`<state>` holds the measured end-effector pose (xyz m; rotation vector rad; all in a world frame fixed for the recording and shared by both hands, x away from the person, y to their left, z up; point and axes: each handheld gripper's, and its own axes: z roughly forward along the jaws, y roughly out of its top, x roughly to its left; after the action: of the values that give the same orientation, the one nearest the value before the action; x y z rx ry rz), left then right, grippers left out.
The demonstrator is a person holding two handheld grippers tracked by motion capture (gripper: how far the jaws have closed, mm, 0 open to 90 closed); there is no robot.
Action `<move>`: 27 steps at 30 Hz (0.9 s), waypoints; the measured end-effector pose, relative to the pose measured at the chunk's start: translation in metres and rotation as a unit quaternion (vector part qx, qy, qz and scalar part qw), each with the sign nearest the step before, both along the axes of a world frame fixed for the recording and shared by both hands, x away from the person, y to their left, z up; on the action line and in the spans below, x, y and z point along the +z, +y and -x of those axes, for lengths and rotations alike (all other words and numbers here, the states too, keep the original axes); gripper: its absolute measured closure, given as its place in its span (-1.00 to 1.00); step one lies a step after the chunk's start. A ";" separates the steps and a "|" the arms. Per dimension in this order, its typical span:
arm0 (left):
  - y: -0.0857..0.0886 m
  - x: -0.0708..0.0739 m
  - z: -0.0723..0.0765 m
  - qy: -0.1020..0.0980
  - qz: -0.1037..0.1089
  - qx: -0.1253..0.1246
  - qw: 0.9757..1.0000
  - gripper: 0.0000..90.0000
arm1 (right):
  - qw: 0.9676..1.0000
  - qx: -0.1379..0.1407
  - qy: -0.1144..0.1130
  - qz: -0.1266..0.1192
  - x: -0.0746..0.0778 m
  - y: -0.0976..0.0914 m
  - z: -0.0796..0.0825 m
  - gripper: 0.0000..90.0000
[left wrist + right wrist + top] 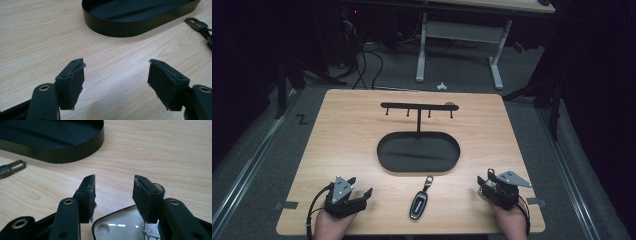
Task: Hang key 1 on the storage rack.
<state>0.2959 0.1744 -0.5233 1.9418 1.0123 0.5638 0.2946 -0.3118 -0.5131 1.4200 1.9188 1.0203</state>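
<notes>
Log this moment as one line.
left gripper: open, empty | right gripper: open, empty | key fob: on table, between grippers | tray: empty

Both grippers, left gripper (pixel 360 196) and right gripper (pixel 487 178), are wearing black bodies, grey three-cornered plates (brass-ringed screw holes), frayed dark pads (pixel 78 80).

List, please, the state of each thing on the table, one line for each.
Car key: lying flat on the table, untouched, in front of the tray.
Tray: empty.
Hook rack: upright, nothing hanging on it.
Left tongs: open, nothing between them.
Right tongs: open, nothing between them.
</notes>
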 end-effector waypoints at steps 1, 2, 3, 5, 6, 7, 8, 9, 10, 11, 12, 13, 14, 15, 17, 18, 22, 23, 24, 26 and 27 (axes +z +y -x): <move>0.000 0.000 0.000 -0.001 0.000 0.000 1.000 -0.34 | 1.000 0.000 0.001 0.000 0.000 -0.001 -0.001 0.17; 0.000 0.001 0.001 -0.002 0.002 0.000 1.000 -0.34 | 1.000 0.003 0.002 -0.003 0.001 -0.001 -0.001 0.16; 0.001 0.001 0.001 -0.002 0.003 0.001 1.000 -0.34 | 1.000 0.006 0.003 -0.005 0.001 -0.001 -0.001 0.16; 0.001 0.002 0.001 -0.003 0.004 0.004 1.000 -0.35 | 1.000 0.015 0.005 -0.003 0.001 0.000 -0.002 0.16; 0.002 0.002 0.000 -0.003 0.004 0.005 1.000 -0.36 | 1.000 0.018 0.003 0.001 0.001 0.001 -0.002 0.16; 0.002 0.001 0.000 -0.003 0.005 0.006 1.000 -0.38 | 1.000 0.020 0.002 0.003 0.001 0.002 -0.001 0.16; 0.002 0.001 0.000 -0.002 0.006 0.006 1.000 -0.38 | 1.000 0.023 0.000 0.003 0.001 0.004 -0.001 0.15; 0.003 0.001 -0.001 -0.001 0.005 0.006 1.000 -0.39 | 1.000 0.026 -0.002 0.003 0.001 0.005 -0.001 0.13; 0.003 0.001 -0.001 -0.002 0.002 0.007 1.000 -0.41 | 1.000 0.030 -0.003 0.005 0.002 0.006 -0.001 0.12; 0.003 0.001 -0.001 -0.003 0.001 0.008 1.000 -0.42 | 0.999 0.033 -0.003 0.007 0.002 0.008 -0.001 0.10; 0.003 0.001 -0.001 -0.003 0.001 0.010 1.000 -0.43 | 0.999 0.033 -0.005 0.009 0.002 0.010 -0.001 0.05; 0.003 0.001 -0.001 -0.002 0.002 0.011 1.000 -0.45 | 0.999 0.034 -0.006 0.010 0.002 0.012 -0.001 0.00; 0.003 0.001 -0.001 -0.002 0.002 0.012 1.000 -0.46 | 0.999 0.035 -0.006 0.010 0.002 0.014 -0.001 -0.03; 0.003 0.001 -0.001 -0.002 0.001 0.013 1.000 -0.47 | 0.999 0.038 -0.006 0.011 0.002 0.016 -0.002 -0.04; 0.003 0.000 -0.001 -0.001 0.000 0.013 1.000 -0.47 | 0.999 0.043 -0.005 0.011 0.002 0.021 -0.003 -0.05; 0.003 0.000 -0.001 0.001 0.000 0.013 1.000 -0.48 | 0.999 0.045 -0.005 0.011 0.002 0.024 -0.003 -0.05; 0.002 -0.001 -0.002 0.002 -0.004 0.013 1.000 -0.48 | 0.998 0.059 -0.007 0.014 0.004 0.035 -0.003 0.01; 0.001 -0.001 -0.002 0.003 -0.005 0.013 1.000 -0.49 | 0.998 0.063 -0.009 0.012 0.005 0.037 -0.003 0.06; 0.001 -0.001 -0.002 0.004 -0.006 0.013 1.000 -0.49 | 0.998 0.069 -0.008 0.013 0.005 0.040 -0.002 0.10; 0.001 -0.001 -0.001 0.004 -0.005 0.013 1.000 -0.50 | 0.997 0.078 -0.011 0.008 0.007 0.045 -0.001 0.18; 0.000 -0.001 -0.001 0.003 -0.005 0.014 1.000 -0.51 | 0.996 0.083 -0.010 0.007 0.008 0.047 -0.001 0.25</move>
<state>0.2969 0.1748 -0.5245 1.9419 1.0439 0.5803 0.2954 -0.2647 -0.5051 1.2537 2.0525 1.0900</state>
